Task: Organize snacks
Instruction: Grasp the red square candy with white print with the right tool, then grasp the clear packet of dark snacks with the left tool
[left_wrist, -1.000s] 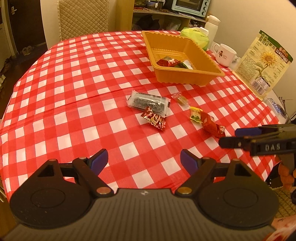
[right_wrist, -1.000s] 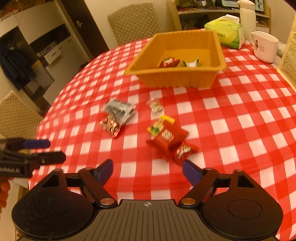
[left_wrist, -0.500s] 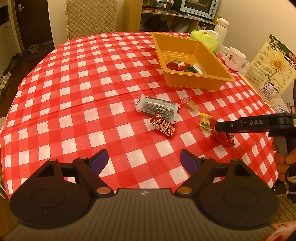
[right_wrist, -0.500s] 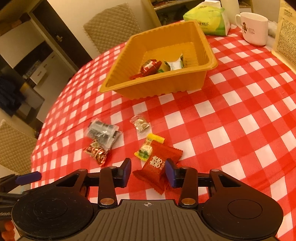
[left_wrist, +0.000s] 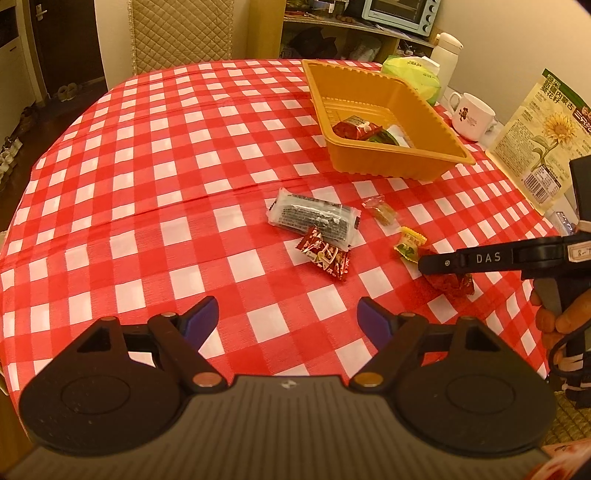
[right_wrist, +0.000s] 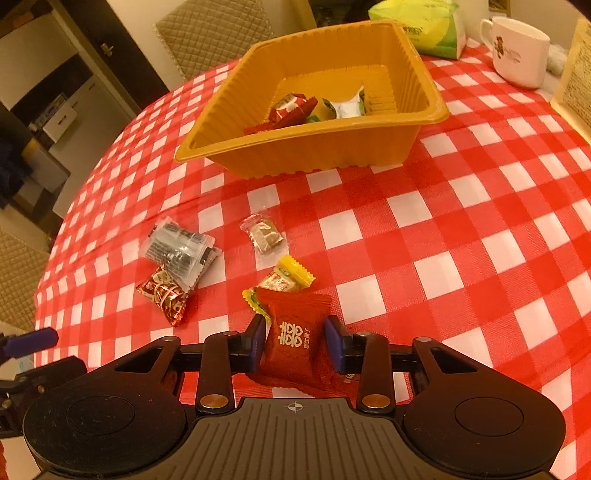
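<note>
My right gripper (right_wrist: 295, 339) is closing on a red snack packet (right_wrist: 295, 363), and its blue pads touch the packet's two sides low on the checked tablecloth. In the left wrist view that right gripper (left_wrist: 432, 264) reaches in from the right over the red packet (left_wrist: 450, 284). Loose on the cloth lie a yellow-green candy (right_wrist: 284, 280), a clear-wrapped candy (right_wrist: 264, 236), a grey-black packet (right_wrist: 177, 247) and a dark red foil candy (right_wrist: 162, 293). The orange tray (right_wrist: 310, 133) behind them holds a few snacks. My left gripper (left_wrist: 288, 314) hovers over the cloth, its jaws wide and closing slightly, with nothing between them.
A white mug (right_wrist: 521, 51) and a green tissue pack (right_wrist: 424, 22) stand behind the tray. A sunflower seed bag (left_wrist: 543, 140) leans at the right table edge. A white flask (left_wrist: 445, 48) and a quilted chair (left_wrist: 181, 33) are at the far side.
My right gripper came forward and down over the red packet, and its jaws went from wide apart to closed around it. The left gripper stayed nearly where it was.
</note>
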